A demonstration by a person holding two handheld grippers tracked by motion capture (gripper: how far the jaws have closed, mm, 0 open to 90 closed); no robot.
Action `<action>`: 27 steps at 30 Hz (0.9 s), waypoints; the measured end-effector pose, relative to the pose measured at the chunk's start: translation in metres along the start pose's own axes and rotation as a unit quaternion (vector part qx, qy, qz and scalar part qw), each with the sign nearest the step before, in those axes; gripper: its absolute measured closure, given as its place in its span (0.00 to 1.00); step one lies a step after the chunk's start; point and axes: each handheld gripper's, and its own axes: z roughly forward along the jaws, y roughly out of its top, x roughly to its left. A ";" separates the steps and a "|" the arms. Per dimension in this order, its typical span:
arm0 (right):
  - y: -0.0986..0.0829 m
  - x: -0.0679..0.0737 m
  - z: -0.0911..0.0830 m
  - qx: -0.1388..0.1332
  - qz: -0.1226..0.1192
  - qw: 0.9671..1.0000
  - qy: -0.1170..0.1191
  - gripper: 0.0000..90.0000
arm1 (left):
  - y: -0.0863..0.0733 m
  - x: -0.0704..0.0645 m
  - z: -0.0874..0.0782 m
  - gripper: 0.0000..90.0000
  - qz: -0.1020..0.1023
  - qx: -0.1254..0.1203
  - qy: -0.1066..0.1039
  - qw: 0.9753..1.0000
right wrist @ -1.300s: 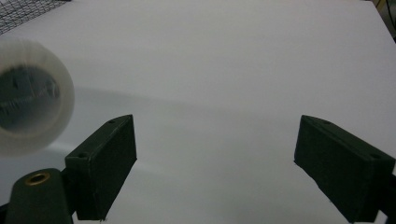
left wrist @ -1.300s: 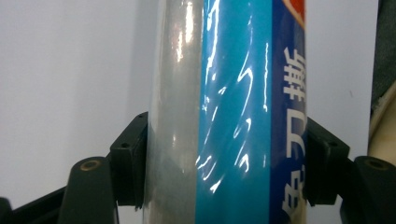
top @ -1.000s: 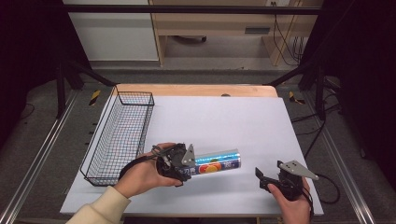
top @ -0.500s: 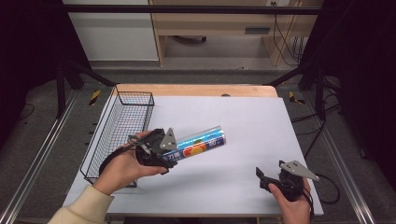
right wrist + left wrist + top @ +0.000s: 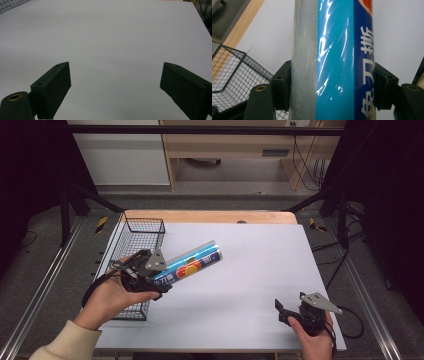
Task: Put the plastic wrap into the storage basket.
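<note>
L gripper (image 5: 159, 279) pinching blue tube (image 5: 192, 264) by its near end, jaws pressed on both sides of it in L gripper view; tube lifted off table (image 5: 260, 260), tilted up-right, far end over white surface, near end just beside wire basket (image 5: 142, 232) at table's L edge; L hand (image 5: 107, 295) above basket's near part; R gripper (image 5: 282, 312) near table's front-R corner, jaws spread wide w/ nothing between, well apart from tube; R hand (image 5: 312, 337) at table's near edge.
</note>
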 end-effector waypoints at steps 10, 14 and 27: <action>0.001 0.002 0.000 -0.003 -0.003 1.000 0.007 0.11 | -0.015 0.020 -0.010 0.35 -0.059 0.013 0.029 0.998; 0.002 0.002 -0.001 -0.004 -0.005 1.000 0.011 0.12 | -0.023 0.023 -0.013 0.35 -0.086 0.031 0.041 0.995; 0.001 0.004 0.000 -0.003 -0.001 1.000 0.013 0.12 | -0.040 0.026 -0.019 0.35 -0.138 0.063 0.083 0.985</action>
